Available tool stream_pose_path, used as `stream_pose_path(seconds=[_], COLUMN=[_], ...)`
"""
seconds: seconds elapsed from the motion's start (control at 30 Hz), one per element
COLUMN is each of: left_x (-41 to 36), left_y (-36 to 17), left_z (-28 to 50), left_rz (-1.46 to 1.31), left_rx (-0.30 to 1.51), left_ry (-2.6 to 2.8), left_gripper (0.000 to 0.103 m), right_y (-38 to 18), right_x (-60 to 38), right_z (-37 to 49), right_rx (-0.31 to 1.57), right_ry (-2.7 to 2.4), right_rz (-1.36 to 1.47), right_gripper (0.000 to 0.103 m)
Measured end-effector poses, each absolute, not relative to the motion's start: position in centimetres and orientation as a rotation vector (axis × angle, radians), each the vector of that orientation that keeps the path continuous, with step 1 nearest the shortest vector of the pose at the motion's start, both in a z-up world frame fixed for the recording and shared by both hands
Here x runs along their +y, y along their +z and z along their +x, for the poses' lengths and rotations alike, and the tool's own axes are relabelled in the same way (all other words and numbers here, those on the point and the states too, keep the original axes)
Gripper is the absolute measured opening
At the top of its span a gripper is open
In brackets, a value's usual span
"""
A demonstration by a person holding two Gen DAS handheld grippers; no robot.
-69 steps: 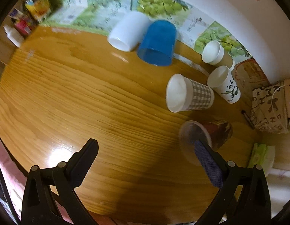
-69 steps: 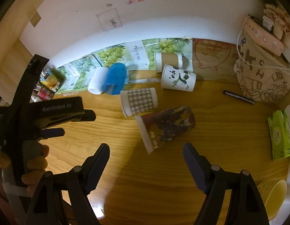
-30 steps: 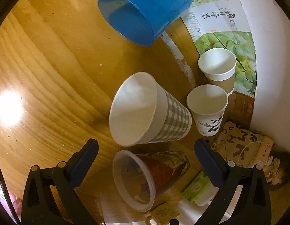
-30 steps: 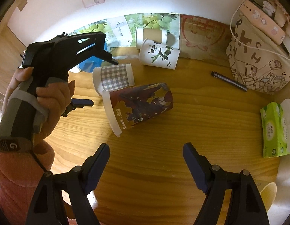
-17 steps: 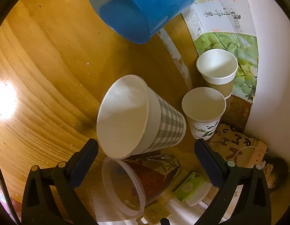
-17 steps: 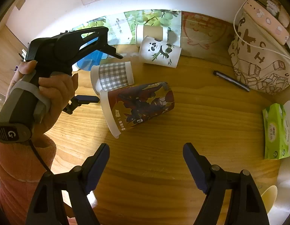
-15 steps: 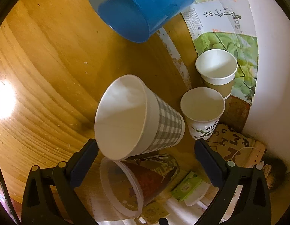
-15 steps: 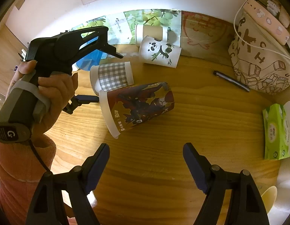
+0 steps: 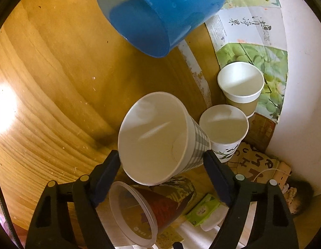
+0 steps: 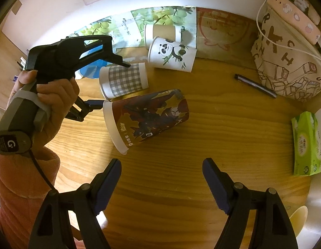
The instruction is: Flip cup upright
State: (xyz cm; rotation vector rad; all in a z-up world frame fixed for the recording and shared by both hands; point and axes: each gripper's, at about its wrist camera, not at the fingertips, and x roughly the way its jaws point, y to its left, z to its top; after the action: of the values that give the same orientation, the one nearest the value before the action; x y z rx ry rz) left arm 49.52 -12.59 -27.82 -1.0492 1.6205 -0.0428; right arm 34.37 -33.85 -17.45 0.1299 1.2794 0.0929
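Note:
A grey checked paper cup (image 9: 160,139) lies on its side on the wooden table, mouth toward my left camera; it also shows in the right wrist view (image 10: 124,79). My left gripper (image 9: 161,164) is open, its fingers either side of the cup's rim, not pressing it; in the right wrist view one fingertip (image 10: 124,64) sits at the cup's top and the other by its mouth. A dark red printed cup (image 10: 147,117) lies on its side just in front, also in the left wrist view (image 9: 148,209). My right gripper (image 10: 161,170) is open and empty, short of the red cup.
A blue plastic cup (image 9: 158,14), a panda cup (image 10: 173,55) and a brown-banded cup (image 10: 161,33) lie on their sides toward the wall. A pen (image 10: 255,85), a patterned bag (image 10: 285,62) and a green tissue pack (image 10: 305,143) are on the right.
My left gripper has moved in on the checked cup, which now lies between its fingers, and the fingers have narrowed a little. My right gripper has hardly moved.

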Motion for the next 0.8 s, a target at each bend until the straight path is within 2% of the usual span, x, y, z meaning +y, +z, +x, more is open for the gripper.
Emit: stream_pose_path(seconds=[0.4,0.7,0.8], left_x=[-11.0,-9.1,-8.4], left_y=[-27.2,-26.0,-25.7], left_z=[49.1,48.5,48.3], left_rz=[-1.041,-1.009,-0.994], left_rx=[1.603,1.569,1.56], left_ry=[-0.078,-0.09,-0.092], left_gripper=[0.078,0.068,0.062], right_y=[-17.7,-17.3,-17.2], right_x=[-34.0,-33.6,-33.5], right_z=[34.2,33.3,33.0], right_rx=[1.279,1.267,1.265], right_ry=[0.097,0.105,0.108], right_rz=[0.136,0.135,0.135], right_gripper=[0.081,0.081,0.081])
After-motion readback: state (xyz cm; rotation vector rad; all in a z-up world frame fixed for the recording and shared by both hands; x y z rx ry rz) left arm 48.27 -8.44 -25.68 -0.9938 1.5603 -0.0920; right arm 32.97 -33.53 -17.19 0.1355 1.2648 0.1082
